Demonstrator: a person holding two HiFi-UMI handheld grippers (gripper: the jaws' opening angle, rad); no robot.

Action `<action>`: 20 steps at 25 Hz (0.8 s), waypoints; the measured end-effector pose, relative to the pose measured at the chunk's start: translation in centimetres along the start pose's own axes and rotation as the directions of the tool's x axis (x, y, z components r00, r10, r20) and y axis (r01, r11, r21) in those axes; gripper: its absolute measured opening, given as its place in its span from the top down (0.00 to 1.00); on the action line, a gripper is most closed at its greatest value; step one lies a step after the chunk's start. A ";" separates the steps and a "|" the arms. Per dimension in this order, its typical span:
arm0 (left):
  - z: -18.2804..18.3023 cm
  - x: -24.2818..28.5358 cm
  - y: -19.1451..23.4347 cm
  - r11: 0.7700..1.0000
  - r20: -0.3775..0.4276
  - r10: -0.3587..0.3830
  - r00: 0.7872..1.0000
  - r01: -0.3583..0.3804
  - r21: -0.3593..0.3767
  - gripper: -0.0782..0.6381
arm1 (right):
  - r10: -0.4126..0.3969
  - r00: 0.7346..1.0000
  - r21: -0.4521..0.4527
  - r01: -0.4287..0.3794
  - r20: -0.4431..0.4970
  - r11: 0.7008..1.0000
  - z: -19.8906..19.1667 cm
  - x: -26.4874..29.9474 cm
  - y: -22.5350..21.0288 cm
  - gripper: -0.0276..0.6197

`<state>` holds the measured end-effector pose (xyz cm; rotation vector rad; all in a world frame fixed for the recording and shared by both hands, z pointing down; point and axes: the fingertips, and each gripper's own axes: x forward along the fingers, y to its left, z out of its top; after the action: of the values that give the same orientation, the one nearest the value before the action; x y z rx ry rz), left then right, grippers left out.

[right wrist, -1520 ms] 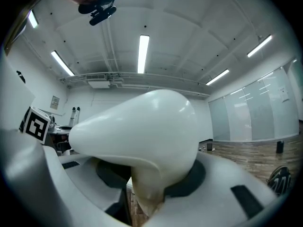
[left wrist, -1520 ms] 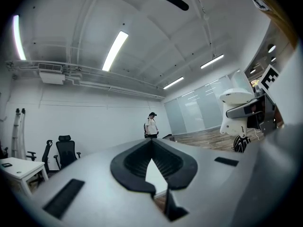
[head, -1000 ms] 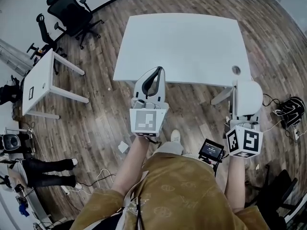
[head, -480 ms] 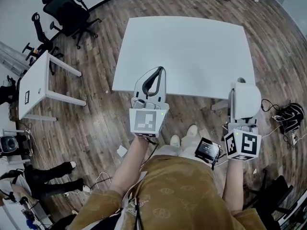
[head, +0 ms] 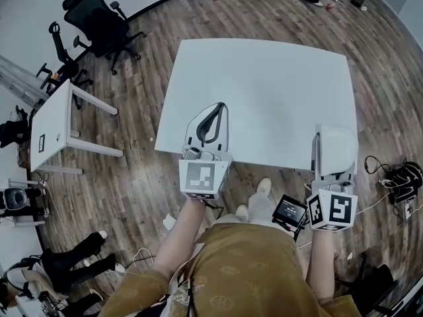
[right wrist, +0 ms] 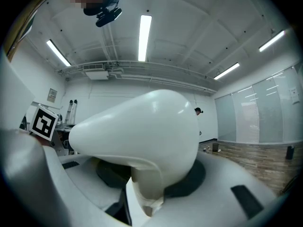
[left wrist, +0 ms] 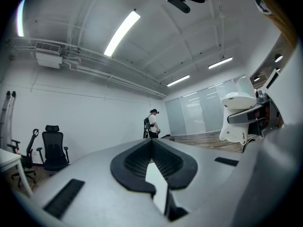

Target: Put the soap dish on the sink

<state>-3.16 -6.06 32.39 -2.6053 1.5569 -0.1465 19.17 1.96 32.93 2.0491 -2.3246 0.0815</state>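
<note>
Soap dish [head: 337, 148], white and rounded, is gripped in the right claw [right wrist: 141, 196], held level above the near right corner of the white counter [head: 264, 78]. The left claw [head: 215, 111] hovers level over the counter's near edge, its jaws drawn together with nothing between them. Black office chairs [head: 99, 20] and a white side table [head: 54, 119] stand on the wood floor [head: 135, 170] to the left.

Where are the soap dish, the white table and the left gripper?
soap dish [head: 337, 148]: head view, its white upper surface.
white table [head: 264, 84]: head view, bare tabletop.
left gripper [head: 221, 108]: head view, where the fingertips meet.
</note>
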 end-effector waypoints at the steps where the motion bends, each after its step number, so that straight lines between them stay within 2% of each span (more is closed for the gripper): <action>1: -0.1 0.8 -0.2 1.000 -0.008 -0.001 1.000 0.001 -0.003 0.88 | 0.006 1.000 0.002 -0.006 -0.006 1.000 -0.1 0.6 -0.5 0.69; 5: 0.0 3.9 -0.3 1.000 -0.017 -0.002 1.000 0.002 0.008 0.88 | 0.021 1.000 0.009 -0.021 -0.005 1.000 0.1 3.7 -2.2 0.69; 10: 0.3 6.0 1.0 1.000 -0.005 0.021 1.000 -0.021 -0.017 0.88 | 0.039 0.999 0.001 -0.039 -0.014 0.999 0.3 6.5 -2.2 0.69; 12: -0.1 6.4 1.6 0.999 -0.017 0.016 1.000 -0.017 -0.033 0.88 | 0.038 0.999 -0.010 -0.038 -0.026 0.999 0.1 7.2 -2.1 0.69; 16: -0.4 8.9 3.3 1.000 -0.016 -0.004 1.000 0.004 -0.011 0.88 | 0.018 0.999 -0.017 -0.019 -0.050 1.000 -0.3 9.8 -2.1 0.69; 20: -1.4 9.9 4.4 0.999 -0.022 -0.005 1.000 0.004 -0.044 0.88 | 0.010 0.996 -0.027 -0.013 -0.090 1.000 -1.6 11.4 -1.7 0.69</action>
<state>-2.55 -16.91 33.45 -2.6496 1.5793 -0.1438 19.37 -9.44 35.28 1.9764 -2.2715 0.1382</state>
